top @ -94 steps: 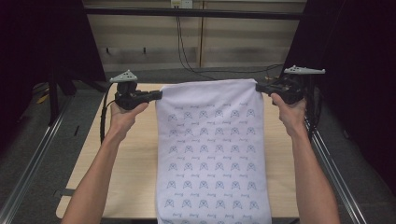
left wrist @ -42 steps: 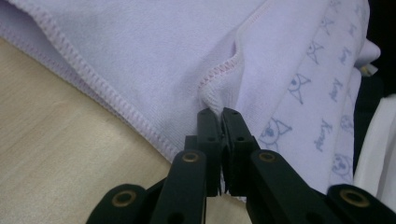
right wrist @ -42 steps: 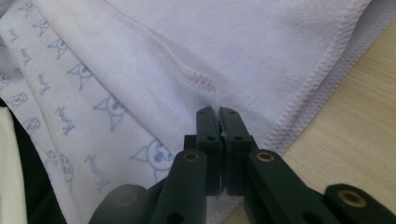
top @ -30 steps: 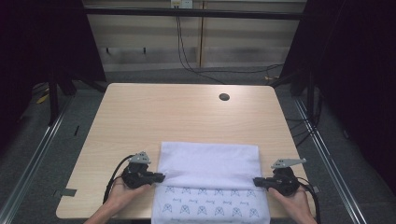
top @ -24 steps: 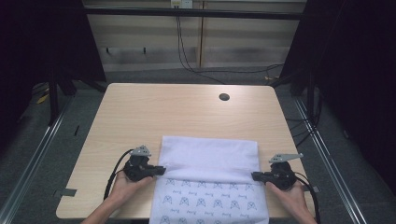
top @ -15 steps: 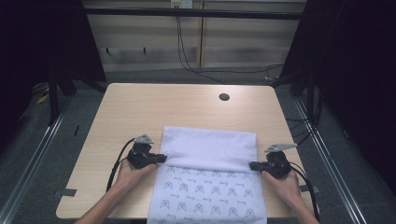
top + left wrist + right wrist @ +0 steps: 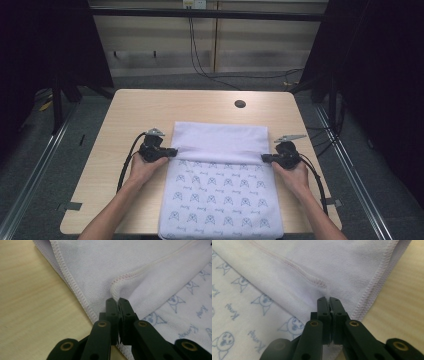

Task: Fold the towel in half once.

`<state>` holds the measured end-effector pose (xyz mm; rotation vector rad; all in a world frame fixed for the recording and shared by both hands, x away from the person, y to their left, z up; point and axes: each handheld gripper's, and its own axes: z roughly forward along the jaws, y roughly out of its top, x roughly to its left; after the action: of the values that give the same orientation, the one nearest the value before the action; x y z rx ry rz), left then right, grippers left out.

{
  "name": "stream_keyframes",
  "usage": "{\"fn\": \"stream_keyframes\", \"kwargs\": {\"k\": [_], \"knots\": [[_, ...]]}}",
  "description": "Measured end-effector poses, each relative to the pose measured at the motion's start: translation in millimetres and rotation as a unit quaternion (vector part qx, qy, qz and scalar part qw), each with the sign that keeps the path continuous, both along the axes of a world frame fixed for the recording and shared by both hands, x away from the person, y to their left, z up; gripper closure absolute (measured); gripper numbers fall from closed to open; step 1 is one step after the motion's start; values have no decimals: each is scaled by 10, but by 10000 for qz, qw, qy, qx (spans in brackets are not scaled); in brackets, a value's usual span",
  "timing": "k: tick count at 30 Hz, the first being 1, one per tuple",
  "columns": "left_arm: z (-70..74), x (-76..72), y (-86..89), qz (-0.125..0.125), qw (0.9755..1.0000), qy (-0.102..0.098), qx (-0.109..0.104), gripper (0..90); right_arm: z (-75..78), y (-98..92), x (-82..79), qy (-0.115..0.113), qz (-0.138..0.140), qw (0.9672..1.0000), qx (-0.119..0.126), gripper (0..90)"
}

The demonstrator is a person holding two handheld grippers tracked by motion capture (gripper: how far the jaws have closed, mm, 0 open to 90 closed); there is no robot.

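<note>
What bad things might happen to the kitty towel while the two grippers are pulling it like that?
1. Each hand-held gripper, left and right, pinches only a thin bit of the towel at its hemmed corner, so a corner may slip out and the fold would flop crooked.
2. The towel's near end hangs over the table edge, so pulling that way might drag it off.
3. If one hand pulls ahead, the folded edge could end up slanted.

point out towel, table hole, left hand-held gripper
towel [image 7: 220, 200], high view, printed face
table hole [image 7: 240, 104], high view, its centre
left hand-held gripper [image 7: 174, 150], high view, between its fingertips
</note>
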<state>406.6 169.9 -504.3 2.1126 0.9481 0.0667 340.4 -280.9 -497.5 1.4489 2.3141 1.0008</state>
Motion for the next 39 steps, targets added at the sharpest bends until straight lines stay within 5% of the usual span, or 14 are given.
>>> {"fn": "stream_keyframes", "kwargs": {"k": [8,12,16,21,25,27,30,35,39], "knots": [[14,266,-33,218,9996,-79,165,878,-23,31,295,-88,-146,9999,3,883],[-24,370,-4,334,9993,-149,17,878,-14,87,443,-178,-185,9994,-222,883],[-37,488,-2,554,9984,-102,-64,878,-38,78,594,-180,-367,9992,-42,883],[-39,591,-21,644,9977,-203,16,878,9,170,780,-94,-406,9983,-414,882],[-66,643,3,825,9964,-102,-176,878,-46,141,897,-182,-814,9965,-99,881],[-58,628,-14,801,9965,-240,-59,879,-63,184,917,-288,-932,9952,-88,881],[-56,625,13,818,9964,-182,-148,880,-40,170,923,-251,-807,9963,-125,881],[24,587,-17,799,9963,-300,-37,881,131,82,884,-527,-610,9958,437,882],[255,488,1,516,9969,-579,-121,881,337,79,872,-682,-426,9953,537,882]]}}
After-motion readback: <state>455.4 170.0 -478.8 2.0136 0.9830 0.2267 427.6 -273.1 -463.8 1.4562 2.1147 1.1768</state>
